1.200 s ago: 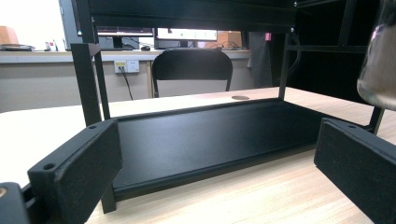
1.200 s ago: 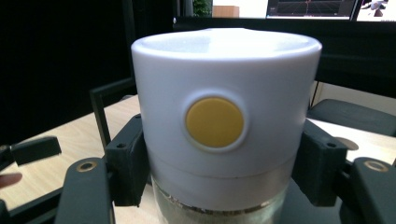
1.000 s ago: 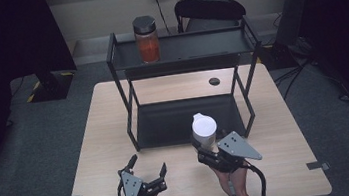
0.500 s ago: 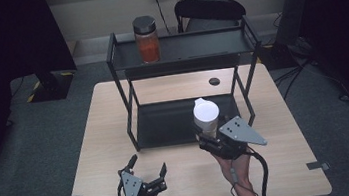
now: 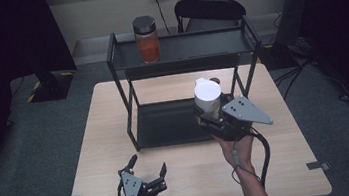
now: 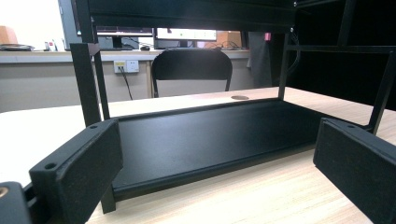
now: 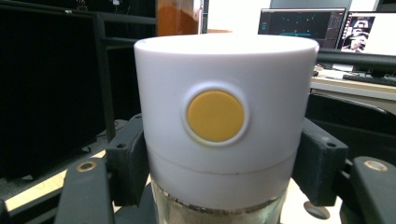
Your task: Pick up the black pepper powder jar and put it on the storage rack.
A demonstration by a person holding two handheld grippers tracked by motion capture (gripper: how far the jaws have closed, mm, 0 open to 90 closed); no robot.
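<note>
The white-capped jar [image 5: 208, 99] stands upright in the right gripper [image 5: 209, 119], jaws pinching its sides, raised in front of the black rack [image 5: 182, 51]. Left to right: the left gripper [image 5: 147, 168] rests spread and empty on the table [image 5: 93, 153]; the rack's top shelf lies beyond and above the jar, with 1 orange jar [image 5: 146, 40] at its left end.
</note>
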